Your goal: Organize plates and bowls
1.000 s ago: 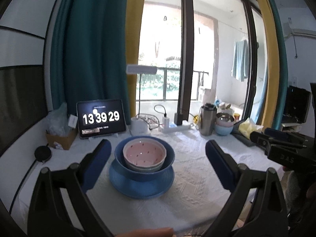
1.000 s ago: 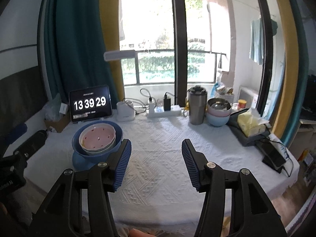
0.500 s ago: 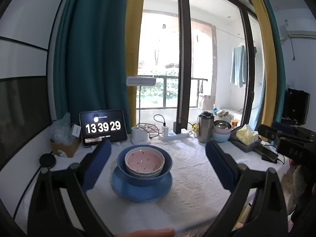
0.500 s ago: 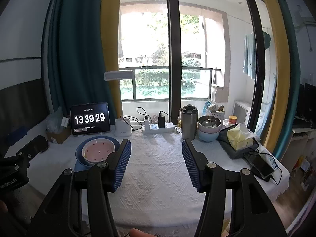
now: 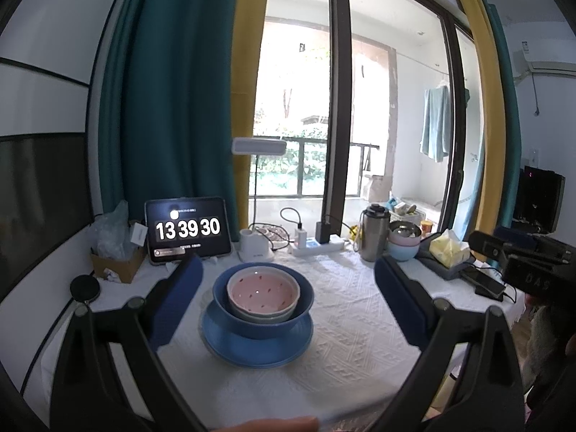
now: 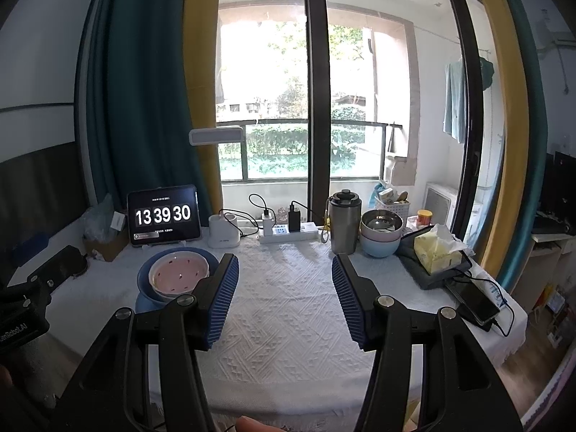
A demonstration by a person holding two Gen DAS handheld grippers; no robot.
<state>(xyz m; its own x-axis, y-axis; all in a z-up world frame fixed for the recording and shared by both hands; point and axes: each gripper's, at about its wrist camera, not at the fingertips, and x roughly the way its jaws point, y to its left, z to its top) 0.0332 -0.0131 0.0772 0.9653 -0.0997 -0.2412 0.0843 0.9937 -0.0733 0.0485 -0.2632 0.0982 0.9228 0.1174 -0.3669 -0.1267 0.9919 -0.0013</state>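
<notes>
A pink bowl with dark specks (image 5: 262, 291) sits nested in a white bowl inside a larger blue bowl (image 5: 223, 306), all on a blue plate (image 5: 252, 351) on the white tablecloth. The stack also shows in the right wrist view (image 6: 178, 275) at the left. My left gripper (image 5: 288, 288) is open and empty, held back from the stack with its jaws wide on either side of it. My right gripper (image 6: 284, 288) is open and empty over the cloth, to the right of the stack.
A tablet clock (image 5: 187, 230), cardboard box (image 5: 115, 262), lamp base (image 5: 253, 248) and power strip (image 5: 316, 246) line the back. A steel flask (image 6: 343, 225), stacked bowls (image 6: 381, 232), tissue pack (image 6: 437, 250) and phone (image 6: 475, 302) stand at the right. The table edge (image 6: 288, 396) is near.
Both grippers have pulled back and tilted up from the table; the bowl stack looks smaller and farther. The stack itself has not moved. The clock reads one second later.
</notes>
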